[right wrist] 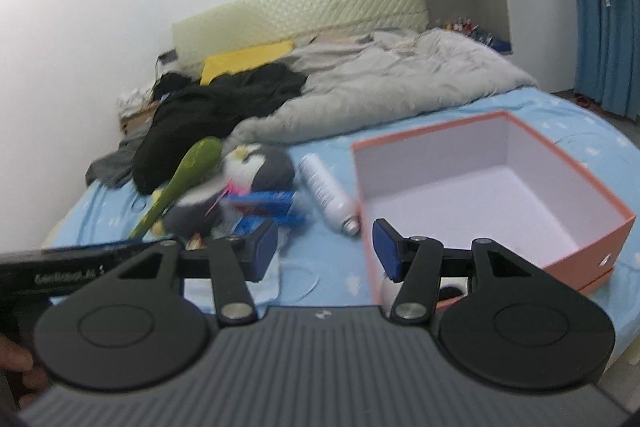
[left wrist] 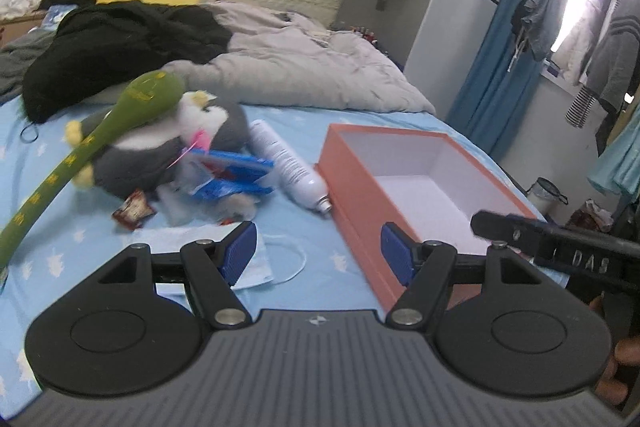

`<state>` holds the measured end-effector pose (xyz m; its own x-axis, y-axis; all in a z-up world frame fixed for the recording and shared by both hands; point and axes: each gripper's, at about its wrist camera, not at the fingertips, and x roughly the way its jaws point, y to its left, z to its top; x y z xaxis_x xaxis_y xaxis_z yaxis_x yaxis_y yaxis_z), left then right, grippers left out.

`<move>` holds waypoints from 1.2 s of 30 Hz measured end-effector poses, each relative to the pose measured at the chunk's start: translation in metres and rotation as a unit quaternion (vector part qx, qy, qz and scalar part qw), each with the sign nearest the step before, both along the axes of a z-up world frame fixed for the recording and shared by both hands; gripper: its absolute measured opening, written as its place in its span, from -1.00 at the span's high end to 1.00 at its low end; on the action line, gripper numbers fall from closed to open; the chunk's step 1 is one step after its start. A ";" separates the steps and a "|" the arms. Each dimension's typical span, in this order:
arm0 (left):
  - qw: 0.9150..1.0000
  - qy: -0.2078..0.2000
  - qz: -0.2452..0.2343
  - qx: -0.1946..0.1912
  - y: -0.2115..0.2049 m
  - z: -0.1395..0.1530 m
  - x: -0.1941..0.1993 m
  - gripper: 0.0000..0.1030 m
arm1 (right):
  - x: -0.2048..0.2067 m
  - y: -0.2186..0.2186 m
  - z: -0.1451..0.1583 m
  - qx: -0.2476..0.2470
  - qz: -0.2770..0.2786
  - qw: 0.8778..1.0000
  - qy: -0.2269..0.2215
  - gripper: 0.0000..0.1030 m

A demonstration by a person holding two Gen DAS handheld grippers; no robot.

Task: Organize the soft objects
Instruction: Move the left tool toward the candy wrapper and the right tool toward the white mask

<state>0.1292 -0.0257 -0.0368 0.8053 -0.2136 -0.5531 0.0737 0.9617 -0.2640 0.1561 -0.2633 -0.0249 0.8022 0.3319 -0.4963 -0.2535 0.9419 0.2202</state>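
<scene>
Two tools are held over a bed (left wrist: 360,123) with a light blue sheet. The left tool (left wrist: 318,251) is seen with its blue pads apart, and nothing is held between them. The right tool (right wrist: 326,247) is also seen with its pads apart, and nothing is gripped there either.

A soft penguin toy (left wrist: 160,147), grey and white, is seen lying on the sheet, to the left of the middle. A long green soft toy (left wrist: 100,139) is laid across it, with its thick end pointing up toward the back of the bed. A blue packet (left wrist: 232,175) is seen just in front of the penguin, and a small red wrapper (left wrist: 134,213) lies near it. A white spray can (left wrist: 288,167) is laid on its side between the penguin and the box.

An open orange box (left wrist: 352,187), white inside, is set on the sheet to the right. Nothing is seen inside it. A face mask (left wrist: 260,263) is spread flat just beyond the left tool. A grey blanket (left wrist: 312,67) and dark clothes (left wrist: 120,43) are piled farther back.
</scene>
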 end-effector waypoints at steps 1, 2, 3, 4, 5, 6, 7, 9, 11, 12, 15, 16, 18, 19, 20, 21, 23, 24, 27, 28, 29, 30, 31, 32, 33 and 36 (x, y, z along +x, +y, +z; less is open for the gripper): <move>1.000 -0.001 0.001 -0.003 0.004 -0.003 -0.003 -0.43 | -0.002 0.005 -0.003 -0.005 0.006 1.000 0.003 -0.08; 1.000 0.000 0.002 -0.002 0.009 -0.005 -0.006 -0.43 | -0.005 0.010 -0.005 -0.010 0.012 1.000 0.005 -0.08; 1.000 -0.001 0.007 0.001 0.012 -0.008 -0.009 -0.43 | -0.008 0.016 -0.008 -0.015 0.019 1.000 0.007 -0.08; 1.000 0.000 0.012 0.003 0.015 -0.010 -0.010 -0.43 | -0.010 0.020 -0.010 -0.020 0.025 0.999 0.009 -0.08; 1.000 -0.001 0.018 0.004 0.018 -0.012 -0.012 -0.43 | -0.013 0.025 -0.013 -0.024 0.030 0.999 0.012 -0.08; 1.000 -0.003 0.022 0.003 0.022 -0.015 -0.015 -0.43 | -0.014 0.028 -0.016 -0.025 0.035 0.999 0.015 -0.08; 1.000 -0.002 0.028 0.002 0.026 -0.018 -0.017 -0.43 | -0.015 0.032 -0.019 -0.025 0.039 0.999 0.019 -0.08; 0.999 -0.001 0.040 -0.002 0.033 -0.025 -0.021 -0.43 | -0.018 0.040 -0.026 -0.025 0.049 0.998 0.027 -0.08; 0.999 0.005 0.051 -0.008 0.039 -0.031 -0.024 -0.43 | -0.020 0.047 -0.032 -0.024 0.058 0.998 0.031 -0.08; 0.998 0.008 0.055 -0.012 0.042 -0.036 -0.025 -0.43 | -0.021 0.051 -0.035 -0.025 0.062 0.997 0.036 -0.08; 0.997 0.019 0.067 -0.020 0.048 -0.050 -0.025 -0.43 | -0.022 0.059 -0.045 -0.026 0.073 0.996 0.048 -0.08; 0.997 0.025 0.071 -0.022 0.051 -0.055 -0.024 -0.43 | -0.023 0.062 -0.048 -0.028 0.076 0.995 0.053 -0.08; 0.996 0.035 0.079 -0.027 0.056 -0.066 -0.021 -0.43 | -0.021 0.068 -0.055 -0.036 0.086 0.994 0.061 -0.08; 0.995 0.039 0.084 -0.028 0.058 -0.070 -0.019 -0.43 | -0.019 0.071 -0.058 -0.041 0.090 0.993 0.065 -0.08; 0.995 0.042 0.087 -0.030 0.061 -0.075 -0.016 -0.43 | -0.018 0.073 -0.060 -0.045 0.094 0.992 0.067 -0.08; 0.995 0.045 0.086 -0.027 0.064 -0.078 -0.014 -0.43 | -0.016 0.075 -0.063 -0.048 0.096 0.992 0.068 -0.08; 0.995 0.047 0.091 -0.010 0.071 -0.081 -0.007 -0.43 | -0.012 0.079 -0.069 -0.051 0.098 0.991 0.074 -0.08; 0.995 0.046 0.093 -0.005 0.076 -0.082 -0.002 -0.43 | -0.008 0.082 -0.072 -0.051 0.100 0.990 0.080 -0.08; 0.993 0.055 0.105 0.008 0.092 -0.091 0.016 -0.43 | 0.004 0.088 -0.083 -0.053 0.108 0.989 0.090 -0.08; 0.992 0.057 0.110 0.011 0.097 -0.093 0.021 -0.43 | 0.008 0.091 -0.087 -0.057 0.109 0.988 0.092 -0.08; 0.992 0.057 0.116 0.013 0.102 -0.095 0.026 -0.43 | 0.012 0.094 -0.090 -0.060 0.110 0.988 0.094 -0.08; 0.991 0.058 0.121 0.013 0.106 -0.098 0.032 -0.43 | 0.016 0.095 -0.093 -0.060 0.109 0.988 0.095 -0.08; 0.990 0.061 0.124 0.012 0.111 -0.101 0.038 -0.43 | 0.021 0.097 -0.096 -0.059 0.110 0.987 0.097 -0.08; 0.990 0.063 0.126 0.012 0.114 -0.104 0.043 -0.43 | 0.025 0.098 -0.098 -0.058 0.111 0.987 0.099 -0.08; 0.990 0.064 0.128 0.015 0.116 -0.107 0.047 -0.43 | 0.029 0.100 -0.100 -0.057 0.112 0.987 0.102 -0.08; 0.989 0.063 0.134 0.022 0.124 -0.117 0.062 -0.43 | 0.042 0.105 -0.108 -0.063 0.120 0.985 0.104 -0.08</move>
<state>0.1912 0.0985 -0.1537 0.7545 0.0248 -0.6559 -0.2163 0.9529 -0.2127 0.1984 -0.1582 -0.1326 0.5842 0.4252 -0.6913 -0.4343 0.8833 0.1763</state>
